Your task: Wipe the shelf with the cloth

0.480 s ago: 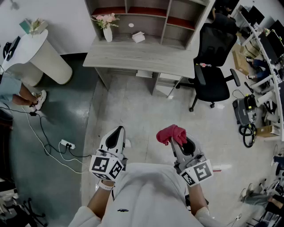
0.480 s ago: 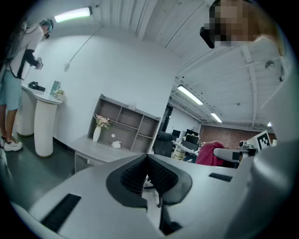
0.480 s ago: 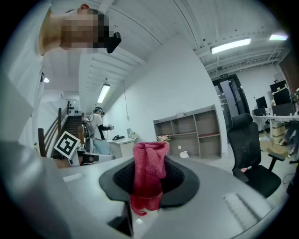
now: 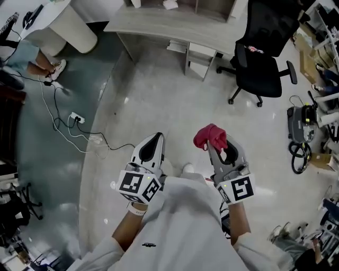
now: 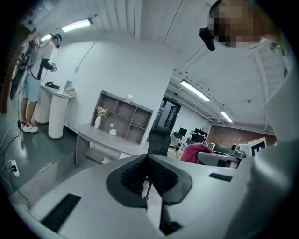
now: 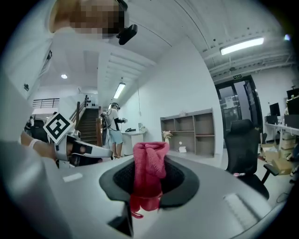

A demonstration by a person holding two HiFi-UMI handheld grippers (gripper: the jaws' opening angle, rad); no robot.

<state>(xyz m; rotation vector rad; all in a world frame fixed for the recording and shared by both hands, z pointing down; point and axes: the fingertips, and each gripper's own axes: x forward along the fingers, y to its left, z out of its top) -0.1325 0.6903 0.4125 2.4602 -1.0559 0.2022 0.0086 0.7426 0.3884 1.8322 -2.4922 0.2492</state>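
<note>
Head view: holding both tongs low over bare floor [image 4: 159, 95], near the body. Right tongs [image 4: 216, 142] clamping the red cloth [image 4: 210, 136], bunched and sticking up past the tips. Left tongs [image 4: 157, 137] pointing the same way, carrying nothing. Desk [image 4: 159, 24] lying far ahead, shelf [image 4: 212, 4] on it mostly cropped at the far edge, black chair [image 4: 259, 58] off to the far right. Both tongs well apart from the desk.

Left gripper view: jaws pressing together, nothing between them. Looking toward the shelf, far and slightly left of the tongs' line, long axis running left to right above the desk. Cloth peeking in at the right.

Right gripper view: jaws closing tight on the cloth, one fold standing upright above the pads, a bit hanging below. Shelf sitting far ahead and slightly right of the tips, chair further right, a person standing far left.

Judging the right hand as the wiping one: closing the gap straight ahead, then sweeping along the shelf's length.
</note>
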